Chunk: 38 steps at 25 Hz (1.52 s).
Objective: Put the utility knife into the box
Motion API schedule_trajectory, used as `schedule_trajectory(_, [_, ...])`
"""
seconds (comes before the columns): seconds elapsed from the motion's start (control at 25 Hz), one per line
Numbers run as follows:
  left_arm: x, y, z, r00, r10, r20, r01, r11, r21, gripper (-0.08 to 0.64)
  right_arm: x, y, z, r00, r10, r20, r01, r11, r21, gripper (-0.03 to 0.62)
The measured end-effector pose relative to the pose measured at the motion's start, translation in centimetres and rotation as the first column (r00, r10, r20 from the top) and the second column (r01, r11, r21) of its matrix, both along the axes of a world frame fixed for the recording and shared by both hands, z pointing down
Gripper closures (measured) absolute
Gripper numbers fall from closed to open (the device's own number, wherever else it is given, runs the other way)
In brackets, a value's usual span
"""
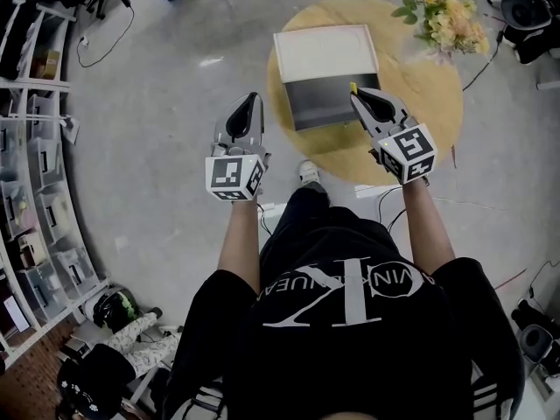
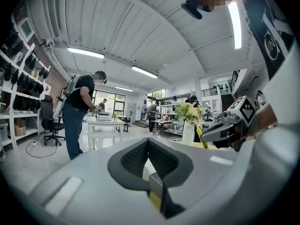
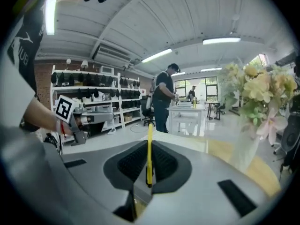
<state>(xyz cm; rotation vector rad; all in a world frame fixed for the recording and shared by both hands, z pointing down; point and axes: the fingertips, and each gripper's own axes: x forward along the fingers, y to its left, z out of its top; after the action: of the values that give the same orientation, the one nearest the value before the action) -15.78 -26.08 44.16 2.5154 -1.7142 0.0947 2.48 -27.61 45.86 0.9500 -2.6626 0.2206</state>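
Observation:
An open box (image 1: 322, 103) with a dark grey inside and a white lid folded back lies on the round wooden table (image 1: 424, 94). My right gripper (image 1: 355, 93) is at the box's right rim, shut on a slim yellow utility knife (image 1: 353, 87). In the right gripper view the knife (image 3: 149, 146) stands upright between the right gripper's (image 3: 149, 162) jaws. My left gripper (image 1: 252, 99) hangs over the floor to the left of the table, shut and holding nothing. In the left gripper view its (image 2: 148, 142) jaws meet, and the right gripper (image 2: 220, 130) with the knife (image 2: 201, 137) shows at the right.
A vase of yellow flowers (image 1: 444, 17) stands at the table's far right. Storage shelves (image 1: 35, 191) line the left wall. A standing person (image 2: 77, 114) and white tables are farther back in the room. Cables lie on the concrete floor.

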Motion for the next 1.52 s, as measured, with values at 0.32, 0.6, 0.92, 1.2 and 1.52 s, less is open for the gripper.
schedule_trajectory(0.32, [0.1,-3.3,1.8,1.0,0.027,-0.013,-0.027,0.998,-0.049,0.549,-2.4,-0.8,5.3,0.94,-0.196,-0.28,0.167,0.978,-0.126,0.56])
schedule_trajectory(0.6, [-0.4,-4.9,4.2,0.999,0.027,-0.022,-0.029,0.995,-0.094,0.549,-3.4,-0.3,10.9,0.754,-0.408,-0.515,0.302,0.911,-0.281,0.56])
schedule_trajectory(0.92, [-1.6,-5.1,5.7,0.999,0.016,-0.03,-0.019,0.992,-0.126,0.549,-4.7,-0.4,13.8,0.565,-0.516,-0.644,0.407,0.853,-0.326,0.56])
schedule_trajectory(1.2, [-3.0,-5.1,6.2,1.0,-0.007,-0.029,0.003,0.99,-0.139,0.549,-5.3,-0.3,15.2,0.521,-0.557,-0.647,0.419,0.827,-0.375,0.56])
schedule_trajectory(1.52, [-3.8,-5.1,6.4,0.999,-0.023,-0.032,0.018,0.99,-0.141,0.549,-5.6,-0.1,16.0,0.51,-0.585,-0.63,0.419,0.809,-0.412,0.56])
